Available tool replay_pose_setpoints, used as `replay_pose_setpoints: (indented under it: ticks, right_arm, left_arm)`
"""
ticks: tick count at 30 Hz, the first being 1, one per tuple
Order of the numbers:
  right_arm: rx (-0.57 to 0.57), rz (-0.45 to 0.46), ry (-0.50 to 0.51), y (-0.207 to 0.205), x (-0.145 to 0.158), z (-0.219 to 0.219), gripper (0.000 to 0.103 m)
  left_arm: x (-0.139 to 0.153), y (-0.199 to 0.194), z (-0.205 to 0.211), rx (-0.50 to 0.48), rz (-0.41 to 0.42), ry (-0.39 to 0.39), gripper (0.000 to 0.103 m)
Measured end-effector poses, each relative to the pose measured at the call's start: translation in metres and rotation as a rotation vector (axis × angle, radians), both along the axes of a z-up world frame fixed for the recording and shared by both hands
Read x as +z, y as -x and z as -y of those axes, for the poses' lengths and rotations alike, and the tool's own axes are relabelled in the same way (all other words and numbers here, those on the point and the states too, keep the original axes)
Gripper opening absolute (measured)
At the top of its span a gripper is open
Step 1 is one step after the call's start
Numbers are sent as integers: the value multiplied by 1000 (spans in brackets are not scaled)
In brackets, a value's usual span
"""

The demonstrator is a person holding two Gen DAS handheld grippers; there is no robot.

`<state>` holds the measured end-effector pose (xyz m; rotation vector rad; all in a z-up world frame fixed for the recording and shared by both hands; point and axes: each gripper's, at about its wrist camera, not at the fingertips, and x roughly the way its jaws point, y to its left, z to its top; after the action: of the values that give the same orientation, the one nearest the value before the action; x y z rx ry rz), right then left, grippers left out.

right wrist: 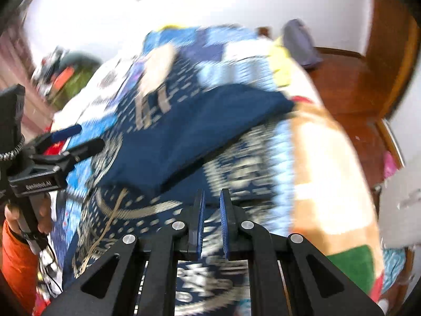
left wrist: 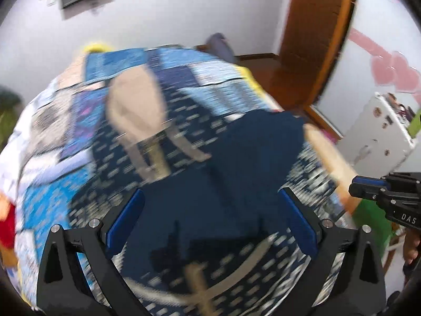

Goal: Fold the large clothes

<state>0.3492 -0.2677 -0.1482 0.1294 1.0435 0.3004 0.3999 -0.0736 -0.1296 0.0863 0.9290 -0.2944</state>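
Observation:
A dark navy garment (left wrist: 236, 163) lies folded flat on a patterned blue bedspread (left wrist: 184, 110); it also shows in the right wrist view (right wrist: 189, 137). A beige garment (left wrist: 136, 108) lies farther back on the bed. My left gripper (left wrist: 210, 197) is open and empty, hovering over the near edge of the navy garment. My right gripper (right wrist: 211, 197) is nearly shut with a narrow gap, holding nothing, just short of the navy garment's near edge. Both views are motion-blurred.
A wooden door (left wrist: 315, 31) and wood floor stand at the right. A white cabinet (left wrist: 379, 131) is at the far right. A blanket with tan, green and red patches (right wrist: 329, 171) covers the bed's right side. A white wall is behind.

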Motion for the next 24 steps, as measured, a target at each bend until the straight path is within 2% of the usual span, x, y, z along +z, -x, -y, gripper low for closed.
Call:
replay_pose_setpoints:
  ticks: [3,6,8,10,12,14,15,17,18,19,24]
  right_arm:
    - [-98,17,11,-3,3,41,7]
    - [-171,24,74,-3,-5,76,7]
    - [-195,10,80,-2,-13,90,7]
    - [-204,-15,60,-2,-22,102,7]
    - [-217,-40,44,-1,-35,108,7]
    - [-229,-55,37,-1,-41,113,7]
    - [-231,-63,32,-1,-45,115,7]
    - [-231,-70,24,-1,-50,115,7]
    - [-229,-70,20,-1,-51,114,7]
    - [-224,-69,19,0,-53,112,7]
    - [-202,-66,37,-7,-53,100,7]
  left_arm:
    - [-5,-21,48,-77,-6,-24,102]
    - [-21,-43,99,-144,-3,-89,102]
    - [-36,-57,127,-165,-16,-132,98]
    - [-51,-74,149,-172,-50,-155,86]
    - [-63,-84,163,-175,-70,-175,82]
    - [-76,-94,175,-169,-70,-227,69]
    - [-82,-98,177,-167,-68,-261,56]
    - [-82,-99,177,-171,-55,-254,42]
    - [-78,-99,173,-162,-40,-245,21]
    - [-71,-97,169,-152,-23,-234,11]
    - [-13,-88,126,-96,73,-123,10]
